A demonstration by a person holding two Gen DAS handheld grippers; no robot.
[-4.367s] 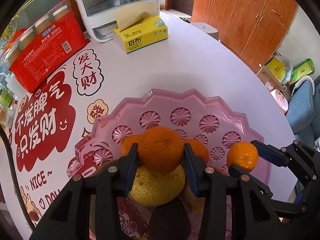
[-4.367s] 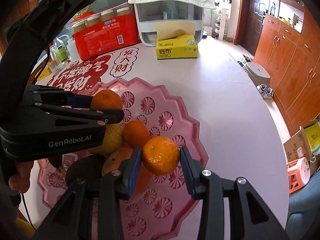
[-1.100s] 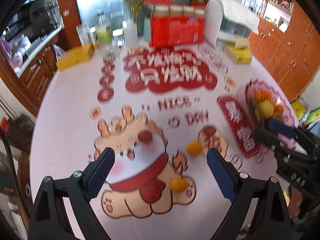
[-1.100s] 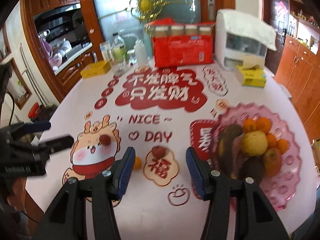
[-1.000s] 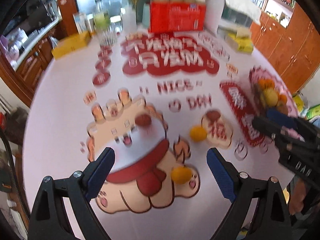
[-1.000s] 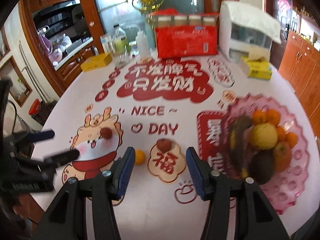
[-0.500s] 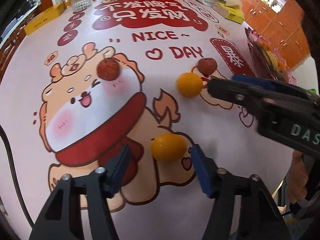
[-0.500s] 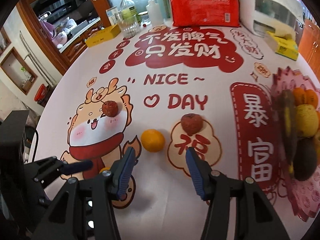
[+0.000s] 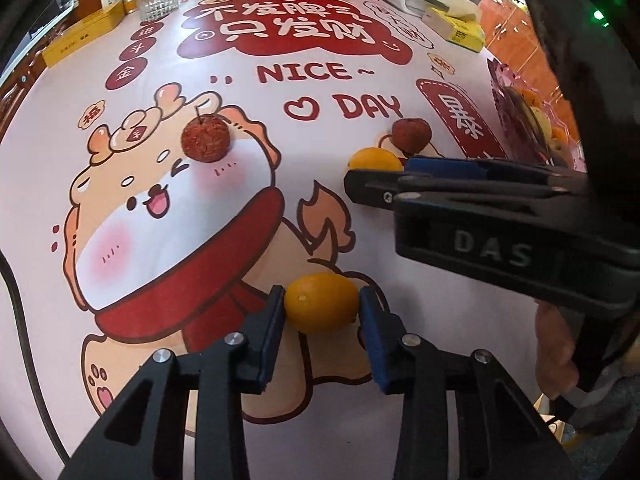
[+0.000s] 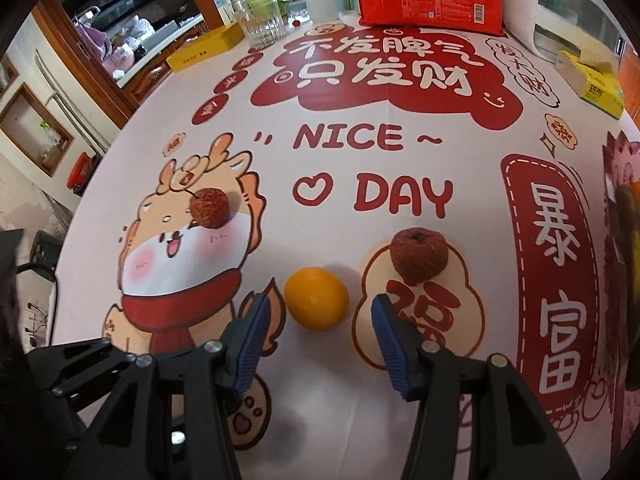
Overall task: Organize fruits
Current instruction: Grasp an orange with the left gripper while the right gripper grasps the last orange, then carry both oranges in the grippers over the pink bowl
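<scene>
A: Left gripper [image 9: 322,305] just closing, blue pads now pressed to both sides of a small orange [image 9: 321,302] low on the dragon print of the tablecloth [image 9: 240,216]. Clamped across the middle, the widest part

B: Right gripper [image 10: 316,314] parted, straddling a second orange [image 10: 316,298] beside the red lucky-character badge, pads clear of the peel on both sides. Not gripped yet

A: Likely light and round, so prone to roll if nudged off-centre. Peel smooth, a bit slippery, flesh soft underneath; best squeezed gently, square across the belly

B: Two wrinkled red fruits loose as well: one [image 10: 209,207] on the dragon's face, one [image 10: 417,255] just past the second orange. Stiffer-looking skin, rougher, probably easier to hold

A: Pink fruit tray [image 9: 500,92] at the far right edge, already partly filled, well apart from both oranges
</scene>
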